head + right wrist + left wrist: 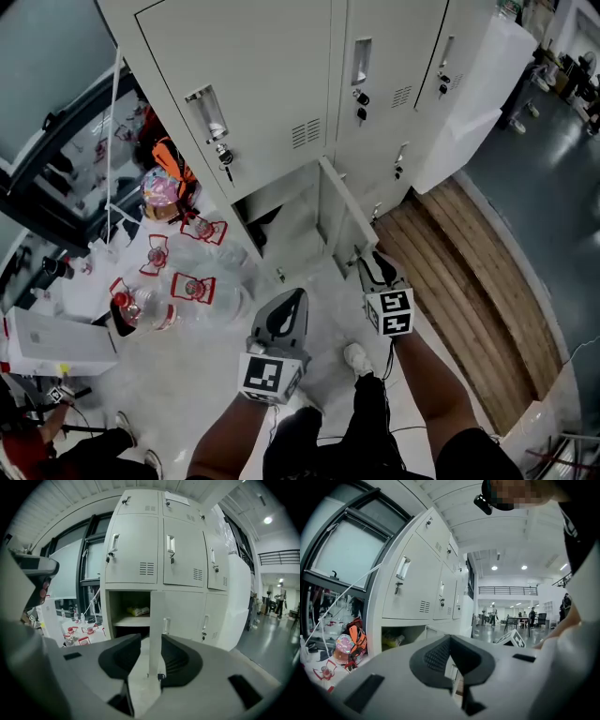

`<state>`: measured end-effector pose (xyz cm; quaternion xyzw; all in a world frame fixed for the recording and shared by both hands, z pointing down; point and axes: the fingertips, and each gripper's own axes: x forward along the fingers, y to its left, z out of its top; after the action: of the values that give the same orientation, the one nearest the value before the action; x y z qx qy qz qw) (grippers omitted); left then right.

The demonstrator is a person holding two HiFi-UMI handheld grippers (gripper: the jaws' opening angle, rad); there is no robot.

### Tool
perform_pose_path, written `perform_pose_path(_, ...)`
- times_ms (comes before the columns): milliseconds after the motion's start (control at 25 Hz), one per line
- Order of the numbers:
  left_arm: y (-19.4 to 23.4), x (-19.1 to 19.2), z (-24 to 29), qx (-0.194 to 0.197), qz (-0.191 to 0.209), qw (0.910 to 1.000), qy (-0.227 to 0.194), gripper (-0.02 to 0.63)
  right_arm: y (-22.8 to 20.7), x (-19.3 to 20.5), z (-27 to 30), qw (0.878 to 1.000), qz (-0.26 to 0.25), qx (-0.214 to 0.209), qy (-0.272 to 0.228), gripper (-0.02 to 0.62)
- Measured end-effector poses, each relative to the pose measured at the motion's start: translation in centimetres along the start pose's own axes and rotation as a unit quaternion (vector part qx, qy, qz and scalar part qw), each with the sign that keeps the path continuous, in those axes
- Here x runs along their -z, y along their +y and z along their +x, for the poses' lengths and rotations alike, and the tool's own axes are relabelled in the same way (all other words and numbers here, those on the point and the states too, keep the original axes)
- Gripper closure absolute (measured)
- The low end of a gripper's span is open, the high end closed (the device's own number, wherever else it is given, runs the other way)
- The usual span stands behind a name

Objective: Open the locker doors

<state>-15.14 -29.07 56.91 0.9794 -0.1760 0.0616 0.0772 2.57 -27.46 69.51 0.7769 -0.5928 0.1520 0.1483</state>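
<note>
Only the right gripper view looks straight into the open compartment [112,609] at the bottom left corner of the locker bank [281,84]. A pale yellow packet [137,611] lies on its shelf, and the space under the shelf is dark. The head view shows little more of that compartment than a pale shelf and shadow.

The head view gives the layout instead. The lower-left locker door [345,214] is swung out from the bank's front, hinged on the compartment's right side. The right gripper [380,269] sits at the door's free edge. Its own view shows the door edge-on between parted jaws, close against the right pad with a gap on the left, so it is not clamped.

The left gripper [289,300] hangs over the floor in front of the compartment, apart from the door. Its view shows the jaws closed tip to tip.

The other doors are closed, and a key [225,161] hangs in the lock above the open compartment. Clear bottles with red labels [192,286] and an orange bag [173,164] lie on the floor by the bank's left end. Wooden boards [469,281] lie along its right end.

The left gripper view alone shows a long hall with tables and people beyond the bank.
</note>
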Motion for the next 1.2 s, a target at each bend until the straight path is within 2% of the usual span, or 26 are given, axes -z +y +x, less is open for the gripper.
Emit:
perform_pose_path(120,-0.3,-1.1,-0.8,0.007,0.006,0.9999,-0.005,0.604,0.7,-1.9,-2.5,1.000,-0.006,0.006,-0.018,0.465)
perform_pose_path(160,-0.3,-1.5,-1.1,0.008,0.008,0.9999,-0.005,0.604,1.0,-2.7,-3.6,1.000,-0.005,0.011,-0.028,0.482)
perform_pose_path(240,-0.5,-2.6,-1.6,0.009,0.006,0.9999,-0.009,0.606,1.2,-4.8,-5.7,0.998,0.002,0.024,-0.053,0.572)
perform_pose_path(320,-0.7,-3.8,-2.1,0.011,0.005,0.9999,-0.011,0.606,1.5,-7.0,-7.8,0.997,0.013,0.032,-0.072,0.592)
perform_pose_path(520,-1.5,-7.3,-3.6,0.009,0.018,0.9997,-0.015,0.606,2.5,-12.3,-12.7,0.993,0.037,0.029,-0.107,0.593)
perform_pose_path(760,-3.7,-11.3,-4.3,0.002,0.016,0.9995,-0.027,0.606,2.6,-17.5,-17.6,0.990,0.030,0.005,-0.138,0.594)
perform_pose_path(1000,-7.1,-14.0,-2.4,-0.015,0.018,0.9994,-0.026,0.605,-0.9,-20.1,-21.0,0.988,0.012,-0.014,-0.154,0.594)
perform_pose_path(1200,-10.3,-15.8,0.5,-0.037,0.015,0.9988,-0.029,0.606,-5.8,-20.8,-22.6,0.987,0.012,-0.029,-0.158,0.594)
